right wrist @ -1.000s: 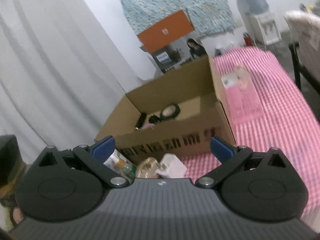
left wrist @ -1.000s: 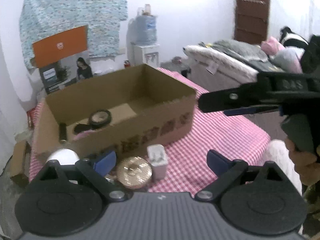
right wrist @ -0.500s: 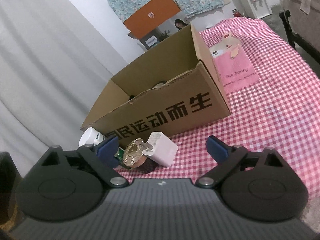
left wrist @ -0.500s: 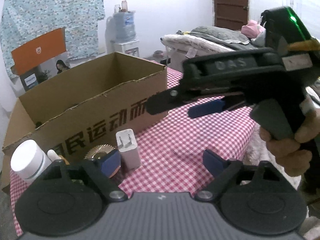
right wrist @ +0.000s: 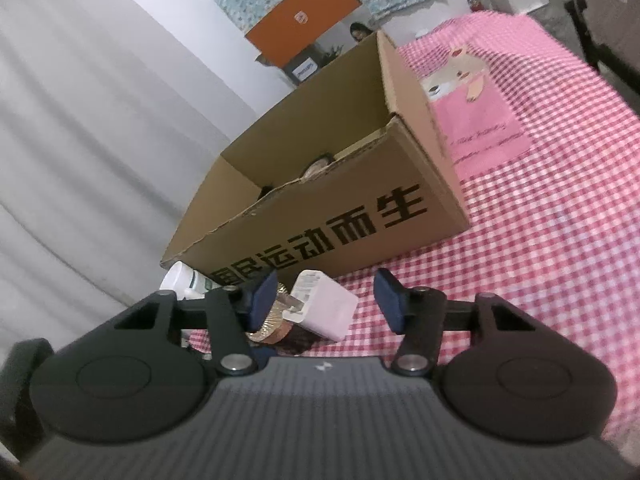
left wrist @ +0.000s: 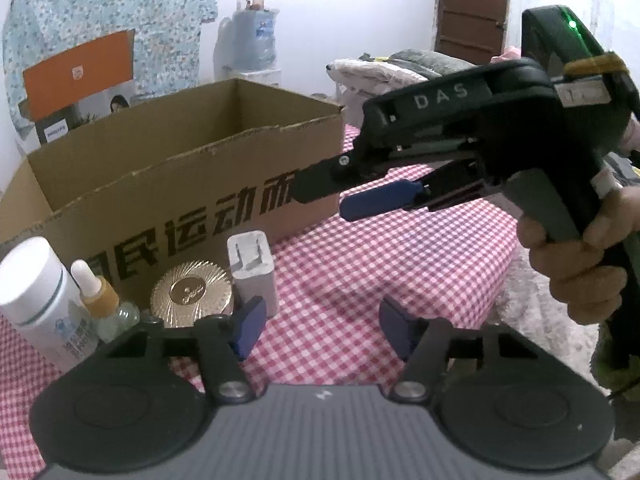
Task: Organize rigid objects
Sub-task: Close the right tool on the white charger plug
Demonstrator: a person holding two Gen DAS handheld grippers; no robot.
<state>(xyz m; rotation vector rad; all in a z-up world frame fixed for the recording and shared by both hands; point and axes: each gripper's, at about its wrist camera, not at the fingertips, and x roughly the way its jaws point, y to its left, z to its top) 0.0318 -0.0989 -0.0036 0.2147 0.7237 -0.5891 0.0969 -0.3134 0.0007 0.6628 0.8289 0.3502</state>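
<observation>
Both sets of jaws have just been closing and are standing partly open, gripping nothing: the left gripper (left wrist: 322,330) over checked table (left wrist: 400,264), the right gripper (right wrist: 326,300) around the white charger (right wrist: 324,304), lying beside the gold-lidded jar (left wrist: 192,294) before the cardboard box (left wrist: 172,184)

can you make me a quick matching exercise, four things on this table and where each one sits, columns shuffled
Things:
1. white bottle
2. dropper bottle
3. gold round lid
4. white charger plug

Places:
A. right end of the row, prongs facing up
B. far left of the row
C. between dropper bottle and charger plug
D. between white bottle and gold lid

All four stand in front of the cardboard box.

Pairs: 1-B, 2-D, 3-C, 4-A
</observation>
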